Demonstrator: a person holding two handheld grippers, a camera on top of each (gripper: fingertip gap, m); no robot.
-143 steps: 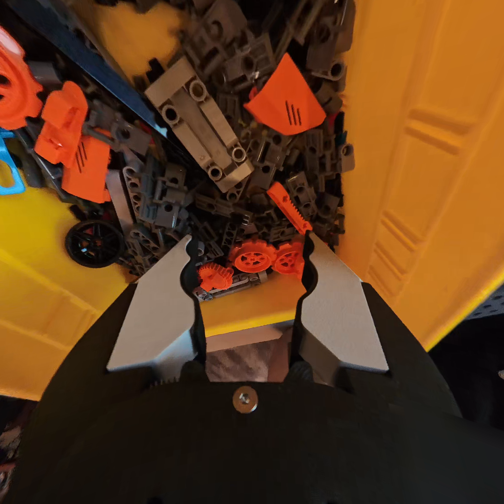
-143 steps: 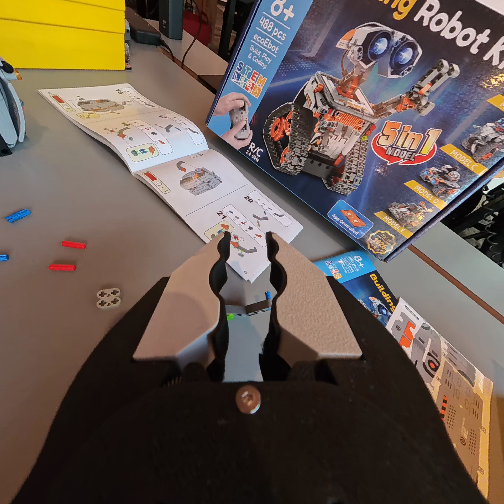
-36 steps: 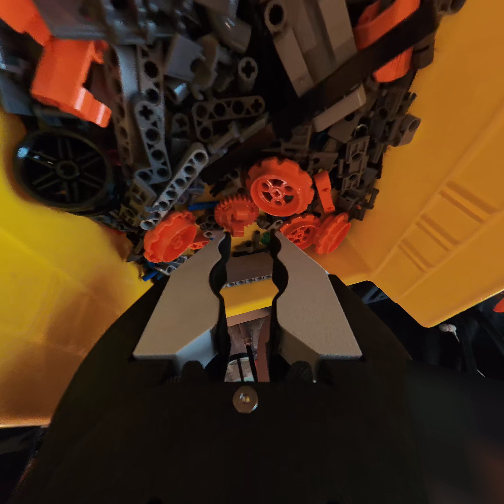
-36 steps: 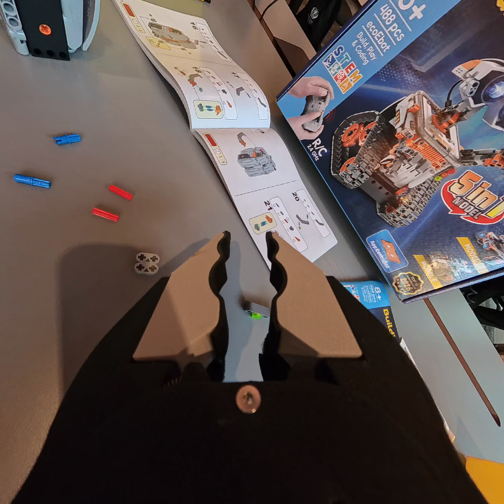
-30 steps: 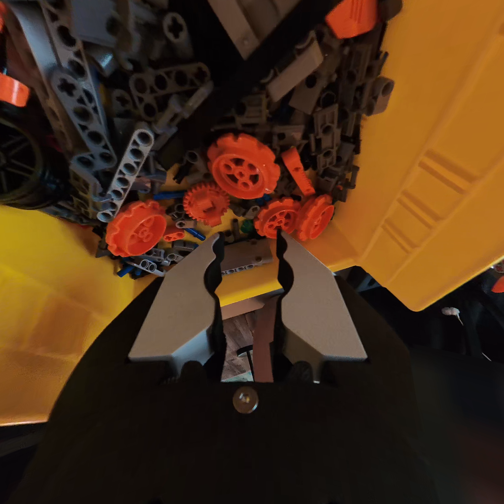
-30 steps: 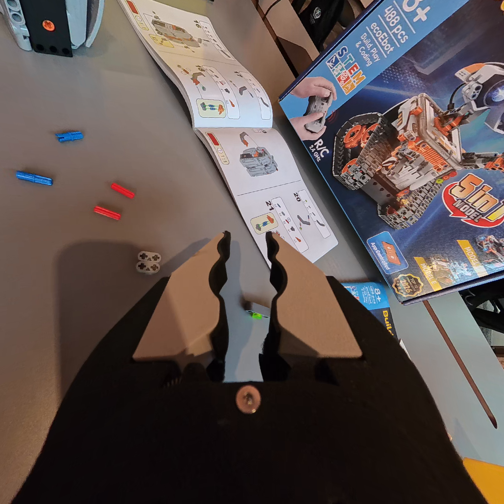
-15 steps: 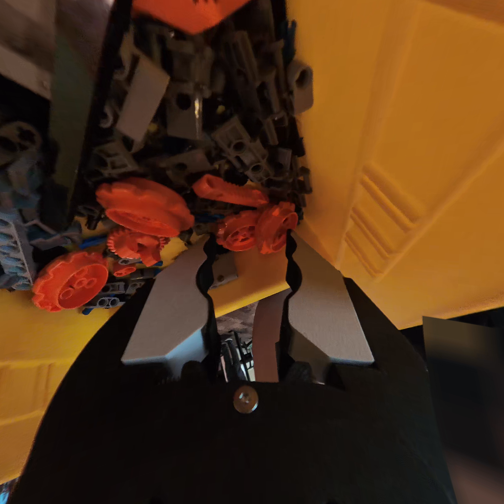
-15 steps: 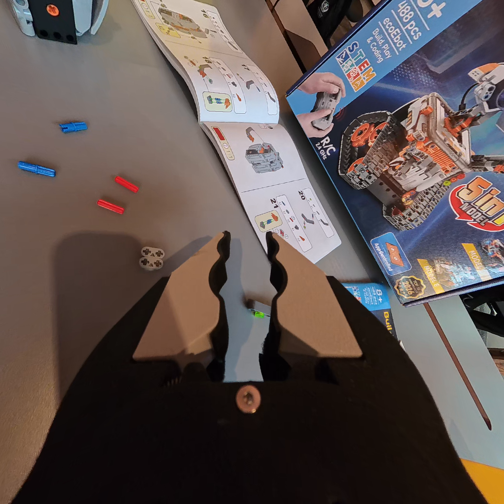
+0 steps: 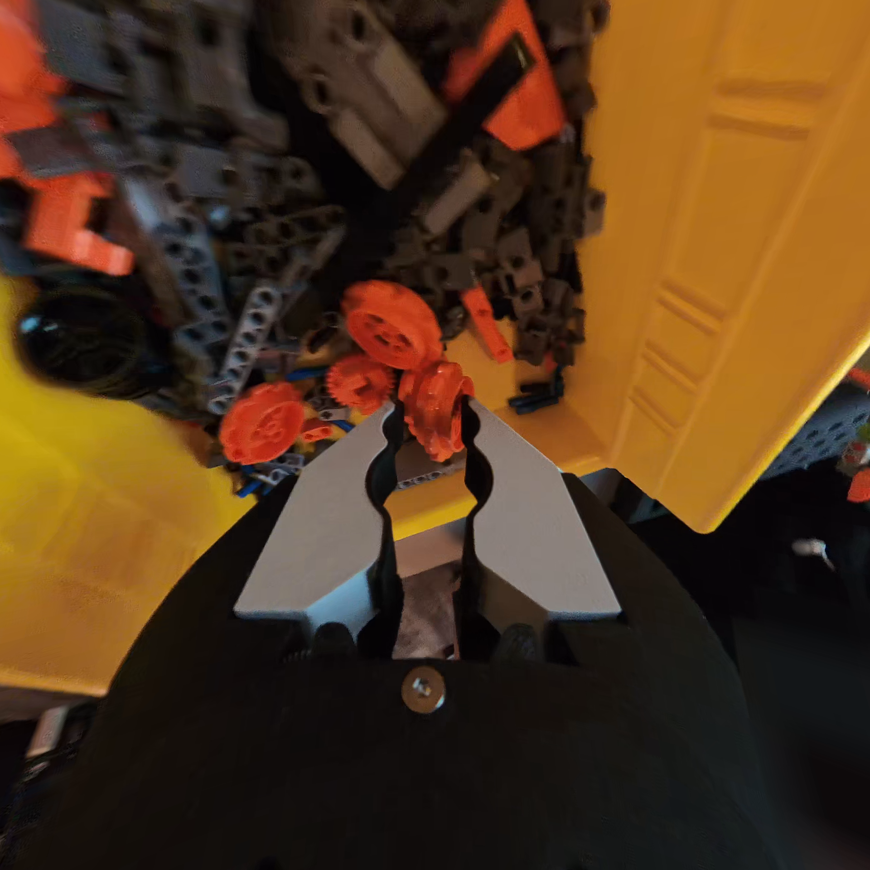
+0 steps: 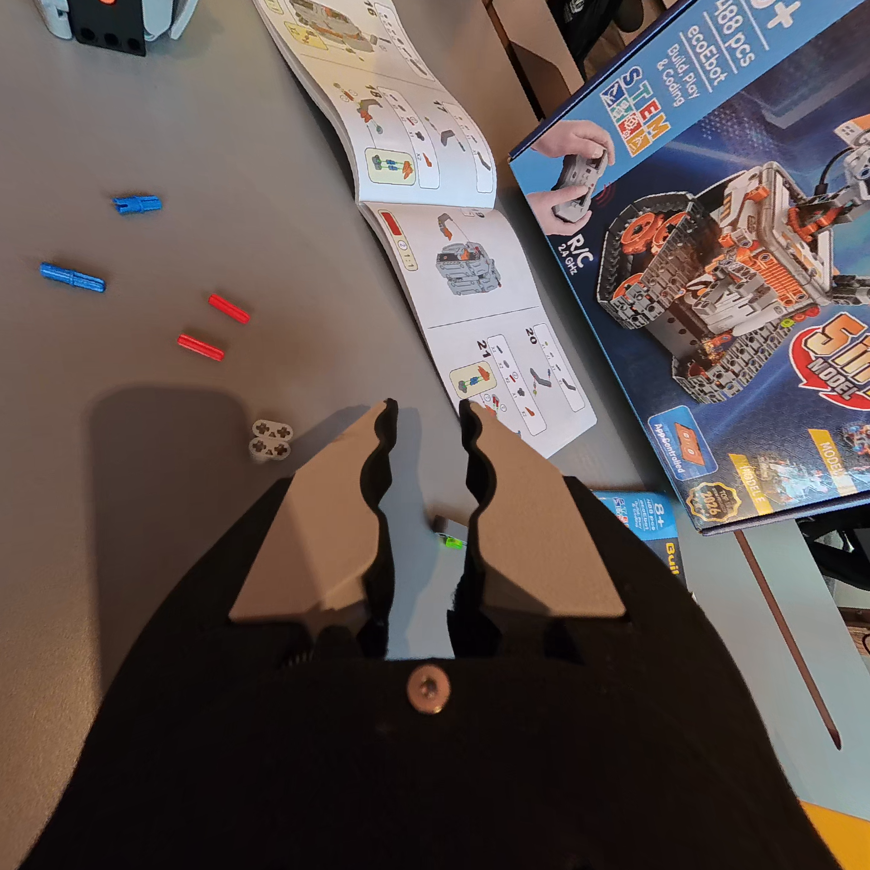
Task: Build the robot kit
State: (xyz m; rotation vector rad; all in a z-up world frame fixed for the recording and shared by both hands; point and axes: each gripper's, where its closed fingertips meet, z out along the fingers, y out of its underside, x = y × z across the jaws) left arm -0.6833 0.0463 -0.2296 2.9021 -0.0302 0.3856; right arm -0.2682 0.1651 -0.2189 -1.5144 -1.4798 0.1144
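- The grey matte counter (image 10: 292, 197) fills the left and centre of the right wrist view; its edge runs down the right side of the frame, with dark furniture beyond it.
- An open white paper instruction booklet (image 10: 452, 245) lies from the upper centre down to mid-frame, and just right of it a large blue cardboard toy box printed with a tracked robot (image 10: 715, 263) fills the upper right.
- A smaller blue printed leaflet (image 10: 645, 522) lies at right centre, partly hidden by the gripper.
- Loose on the counter at left are two blue plastic pins (image 10: 73, 277), two red plastic pins (image 10: 201, 347) and a pair of small pale grey two-hole connectors (image 10: 270, 440).
- A black and pale grey block assembly (image 10: 113, 23) sits at the top left edge.
- The right gripper (image 10: 426, 407) hangs over the counter with its jaws spread and empty; a small grey piece with a green tip (image 10: 447, 534) lies on the counter between them.
- In the blurred left wrist view, a yellow plastic bin (image 9: 715, 245) holds a heap of dark grey and black building pieces (image 9: 292, 197), orange panels, a black tyre (image 9: 80, 339) at left and several orange toothed wheels.
- The left gripper (image 9: 430, 407) reaches into the bin at frame centre, jaws pinching one orange toothed plastic wheel (image 9: 435, 414) edge-on between the tips.
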